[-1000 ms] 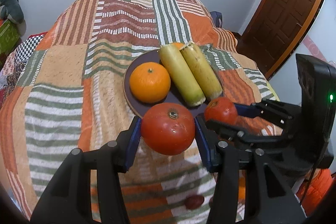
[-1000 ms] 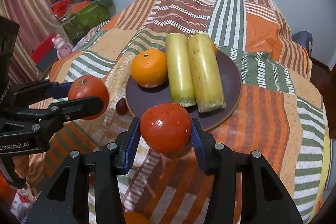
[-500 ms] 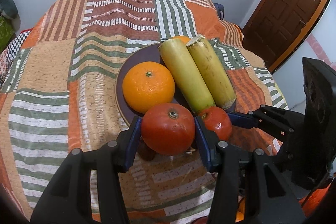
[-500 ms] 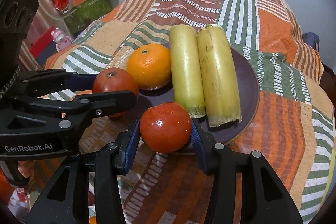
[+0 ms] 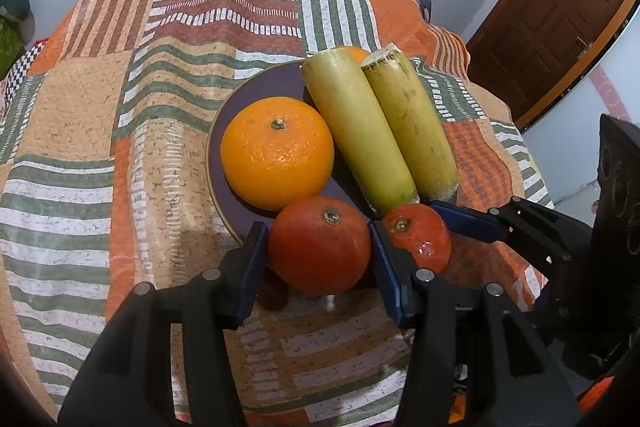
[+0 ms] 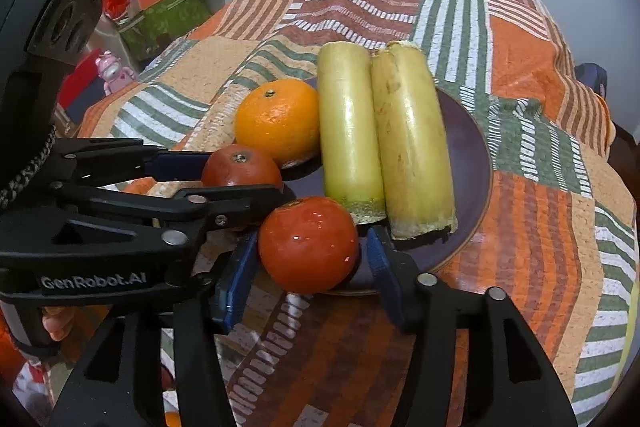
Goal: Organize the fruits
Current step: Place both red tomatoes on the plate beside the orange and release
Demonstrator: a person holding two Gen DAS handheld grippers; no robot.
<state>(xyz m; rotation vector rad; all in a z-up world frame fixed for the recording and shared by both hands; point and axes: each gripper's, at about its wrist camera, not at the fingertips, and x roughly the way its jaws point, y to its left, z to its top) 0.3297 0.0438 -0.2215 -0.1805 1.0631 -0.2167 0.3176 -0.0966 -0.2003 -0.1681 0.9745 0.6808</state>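
Where the left wrist view looks down its own fingers, the left gripper (image 5: 319,247) is closed on one red-orange fruit (image 5: 319,245), stem scar up, held over the near rim of the plate (image 5: 256,87). Count on the plate: one orange (image 5: 277,153), stem up; two pale yellow-green stalks (image 5: 356,131), side by side and touching, long axes running from the near right to the far left of this view, cut ends toward the camera. A sliver of a second orange (image 5: 357,51) shows behind the stalks, seen only here. Also only here: one small dark fruit (image 5: 274,293) on the patchwork cloth (image 5: 120,107) under the left finger, and a brown door (image 5: 552,19) at far right. The right gripper (image 5: 418,239) enters from the right, clamped on a second red-orange fruit (image 5: 418,237) just beside the first.

Right wrist view: right gripper (image 6: 308,245) grips its red fruit (image 6: 308,245) at the plate's near edge (image 6: 472,155), just short of the stalks' cut ends. The two stalks (image 6: 348,131) here lie nearly straight away from the camera. One orange (image 6: 277,121) sits left of them. The left gripper (image 6: 240,169) comes in from the left, holding its fruit (image 6: 240,167) close against the orange. Shown only here: a green box (image 6: 160,15) and a pink toy (image 6: 114,71) on the floor beyond the cloth (image 6: 540,187)
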